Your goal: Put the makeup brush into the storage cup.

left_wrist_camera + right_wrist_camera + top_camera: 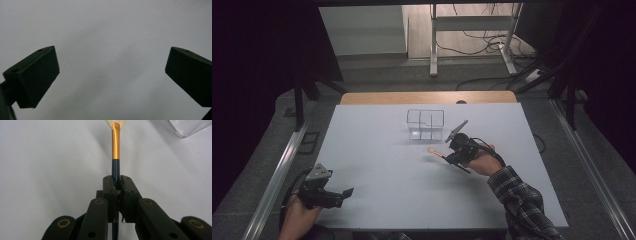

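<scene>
While my left tongs [343,192] rest apart at the table's [377,165] near corner, my right tongs [117,185] clamp a spoon's [115,147] dark handle, its pale bowl low over the table near the clear box [426,125].

White table [377,165] with wooden far edge, dark surroundings. Clear compartmented box [425,124] standing centre-far on table. Right gripper [451,155] just in front-right of box, clamped on thin dark-handled spoon-like tool [439,153]; pale rounded tip of tool pointing left, low over or on table surface, can't tell which. Grey plate tilted up on top of gripper. Plaid sleeve [522,200] coming in from bottom right. Left gripper [346,192] near front-left corner, well apart from box and tool, jaws pointing right, nothing between them.
</scene>
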{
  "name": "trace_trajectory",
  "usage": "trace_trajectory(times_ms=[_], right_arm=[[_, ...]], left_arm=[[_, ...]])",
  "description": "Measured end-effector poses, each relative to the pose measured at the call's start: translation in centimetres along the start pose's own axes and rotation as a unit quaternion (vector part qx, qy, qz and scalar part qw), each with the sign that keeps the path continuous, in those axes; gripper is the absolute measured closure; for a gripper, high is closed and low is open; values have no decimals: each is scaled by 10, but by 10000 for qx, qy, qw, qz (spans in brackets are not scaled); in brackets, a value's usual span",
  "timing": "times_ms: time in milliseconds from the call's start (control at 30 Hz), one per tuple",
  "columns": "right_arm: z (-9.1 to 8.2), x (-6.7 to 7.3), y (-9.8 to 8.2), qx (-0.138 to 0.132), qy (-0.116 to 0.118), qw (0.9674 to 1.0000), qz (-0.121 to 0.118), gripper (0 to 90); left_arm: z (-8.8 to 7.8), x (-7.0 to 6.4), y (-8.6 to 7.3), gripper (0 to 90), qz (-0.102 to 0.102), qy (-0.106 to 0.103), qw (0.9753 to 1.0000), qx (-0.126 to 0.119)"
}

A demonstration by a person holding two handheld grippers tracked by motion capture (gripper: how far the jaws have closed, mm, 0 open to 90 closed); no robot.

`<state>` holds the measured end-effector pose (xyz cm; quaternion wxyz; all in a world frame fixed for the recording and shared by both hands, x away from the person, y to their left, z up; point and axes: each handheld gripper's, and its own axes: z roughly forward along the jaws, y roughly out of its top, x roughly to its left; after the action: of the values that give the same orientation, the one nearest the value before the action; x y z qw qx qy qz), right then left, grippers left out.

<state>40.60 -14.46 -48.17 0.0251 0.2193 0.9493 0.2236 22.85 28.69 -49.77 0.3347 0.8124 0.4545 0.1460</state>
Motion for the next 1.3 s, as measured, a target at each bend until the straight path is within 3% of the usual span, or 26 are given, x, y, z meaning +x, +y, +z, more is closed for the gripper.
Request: trace_trajectory(times_ms=[633, 1300], right_arm=[[-15, 3, -9, -462, -150, 9985, 251, 837], [-37, 6, -20, -1089, -329, 9927, 403, 837]], left_arm=[[0, 0, 0, 0, -4, -3, 10000, -6], [0, 0, 0, 0, 13, -10, 10000, 4]])
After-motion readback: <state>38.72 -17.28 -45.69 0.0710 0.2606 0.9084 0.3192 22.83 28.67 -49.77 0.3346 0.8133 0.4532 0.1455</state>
